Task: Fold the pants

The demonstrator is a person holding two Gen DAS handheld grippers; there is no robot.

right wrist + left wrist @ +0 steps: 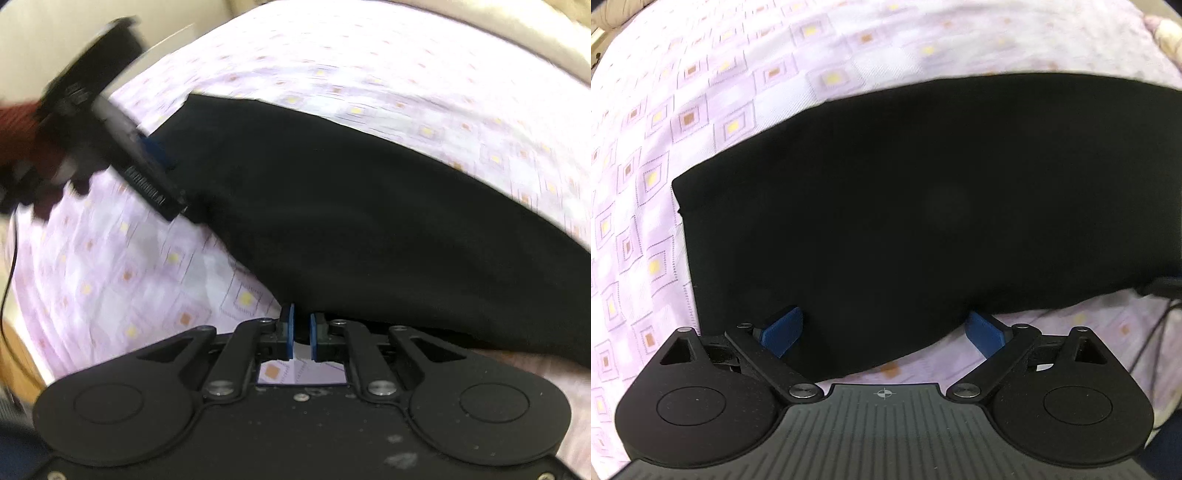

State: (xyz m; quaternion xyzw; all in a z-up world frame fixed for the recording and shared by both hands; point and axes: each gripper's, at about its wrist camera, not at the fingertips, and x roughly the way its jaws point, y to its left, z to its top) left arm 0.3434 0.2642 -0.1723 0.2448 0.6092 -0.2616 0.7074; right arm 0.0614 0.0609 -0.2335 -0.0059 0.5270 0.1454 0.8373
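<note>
Across the middle of both views, the black pants [905,206] lie flat on a lilac patterned bedsheet [701,92]. At lower centre of the left view, our left gripper [886,328] is spread wide, its blue pads [783,328] straddling the near edge of the cloth. At lower centre of the right view, our right gripper [302,332] is pinched nearly together on the pants' near edge. We judge a good fold needs the left to close on that edge, then both to lift level.
</note>
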